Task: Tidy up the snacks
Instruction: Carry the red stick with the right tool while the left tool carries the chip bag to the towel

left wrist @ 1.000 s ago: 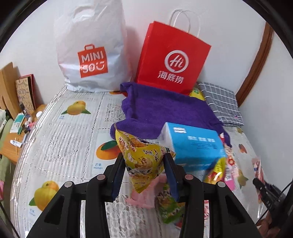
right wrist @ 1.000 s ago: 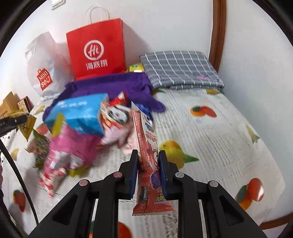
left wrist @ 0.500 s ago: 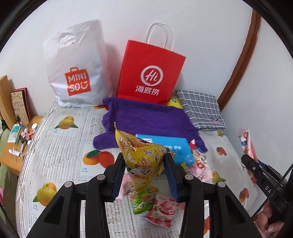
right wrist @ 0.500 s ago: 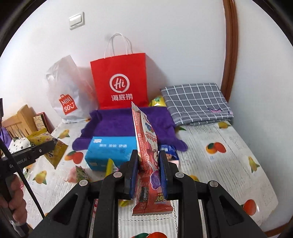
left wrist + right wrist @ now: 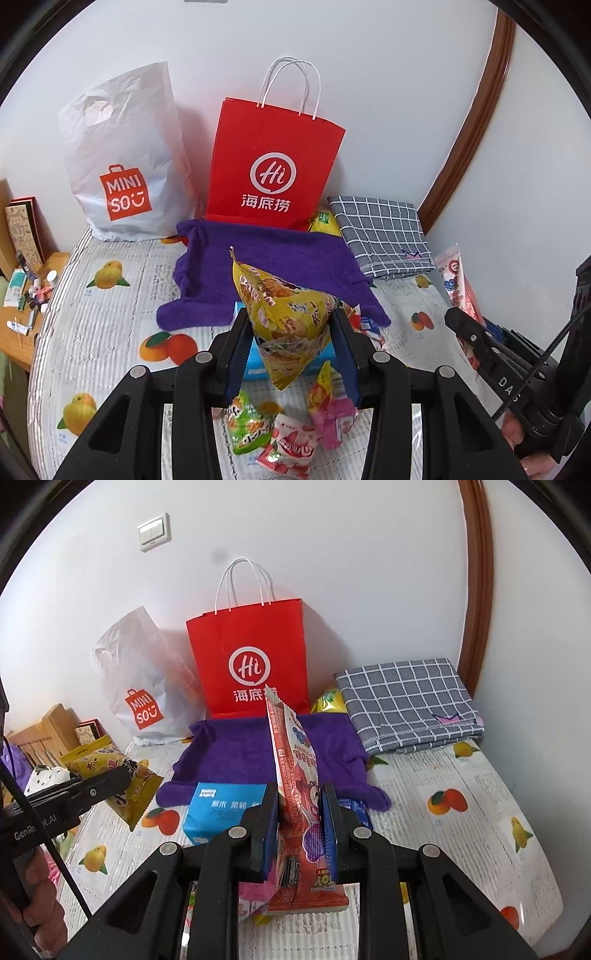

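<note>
My left gripper (image 5: 291,343) is shut on a yellow snack bag (image 5: 284,317), held up above the bed. In the right wrist view that yellow snack bag (image 5: 110,775) hangs at the left. My right gripper (image 5: 299,827) is shut on a long red snack packet (image 5: 295,775), standing upright between its pads; the same red packet (image 5: 456,280) shows at the right of the left wrist view. Below lie a blue box (image 5: 221,810) and several small loose snack packs (image 5: 280,432). A red paper bag (image 5: 273,170) and a white plastic bag (image 5: 125,158) stand against the wall.
A purple towel (image 5: 266,266) is spread on the fruit-print bed cover (image 5: 110,325) before the bags. A folded grey checked cloth (image 5: 410,701) lies at the back right beside a wooden door frame (image 5: 476,583). A wooden side table (image 5: 22,321) with small items stands left.
Both grippers have risen with their packets, so the bed and snack pile look farther below. More of the wall and both bags have come into view.
</note>
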A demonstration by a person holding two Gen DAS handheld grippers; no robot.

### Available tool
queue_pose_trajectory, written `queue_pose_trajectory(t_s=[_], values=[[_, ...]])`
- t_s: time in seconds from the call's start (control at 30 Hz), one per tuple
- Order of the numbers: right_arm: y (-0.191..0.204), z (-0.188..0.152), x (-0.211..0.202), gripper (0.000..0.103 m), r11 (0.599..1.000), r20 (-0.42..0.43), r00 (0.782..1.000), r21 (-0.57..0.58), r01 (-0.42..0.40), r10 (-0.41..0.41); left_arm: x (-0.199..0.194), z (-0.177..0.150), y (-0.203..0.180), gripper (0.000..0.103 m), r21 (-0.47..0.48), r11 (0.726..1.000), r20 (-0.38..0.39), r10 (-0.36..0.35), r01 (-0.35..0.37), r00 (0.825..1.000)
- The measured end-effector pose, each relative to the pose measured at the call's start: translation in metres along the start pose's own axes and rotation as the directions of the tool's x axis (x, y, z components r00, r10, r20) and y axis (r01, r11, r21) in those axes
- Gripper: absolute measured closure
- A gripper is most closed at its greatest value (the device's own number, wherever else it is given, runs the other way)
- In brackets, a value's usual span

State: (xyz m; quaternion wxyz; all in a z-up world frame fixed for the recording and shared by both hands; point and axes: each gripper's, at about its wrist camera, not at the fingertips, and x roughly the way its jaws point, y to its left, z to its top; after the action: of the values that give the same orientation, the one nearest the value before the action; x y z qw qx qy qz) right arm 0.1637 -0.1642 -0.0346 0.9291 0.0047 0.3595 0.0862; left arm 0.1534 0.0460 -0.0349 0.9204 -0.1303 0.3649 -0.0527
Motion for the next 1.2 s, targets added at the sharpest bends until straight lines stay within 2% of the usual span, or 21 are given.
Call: queue_pose_trajectory(t_s=[0.4, 0.57, 0.87, 1.2], values=[[0.006, 0.040, 0.039, 0.081, 0.999, 0.013, 1.000, -0.044, -0.013, 0.013, 0.023, 0.042, 0.000, 0.062, 0.014, 1.000, 0.008, 0.021, -0.021, 1.000], [0.005, 0.059, 0.070, 0.081, 0.998, -0.014, 1.000, -0.065, -0.020, 0.019, 0.039, 0.060, 0.007, 0.063, 0.002, 1.000, -0.009, 0.015, -0.015, 1.000], [0.004, 0.088, 0.116, 0.081, 0.998, -0.030, 0.999, -0.047, -0.043, 0.041, 0.076, 0.086, 0.023, 0.063, 0.016, 0.999, -0.042, 0.030, -0.030, 0.999], [-0.008, 0.104, 0.160, 0.081, 0.996, -0.063, 0.995, -0.022, -0.082, 0.080, 0.111, 0.112, 0.037, 0.062, 0.037, 0.999, -0.050, 0.038, -0.036, 0.998]])
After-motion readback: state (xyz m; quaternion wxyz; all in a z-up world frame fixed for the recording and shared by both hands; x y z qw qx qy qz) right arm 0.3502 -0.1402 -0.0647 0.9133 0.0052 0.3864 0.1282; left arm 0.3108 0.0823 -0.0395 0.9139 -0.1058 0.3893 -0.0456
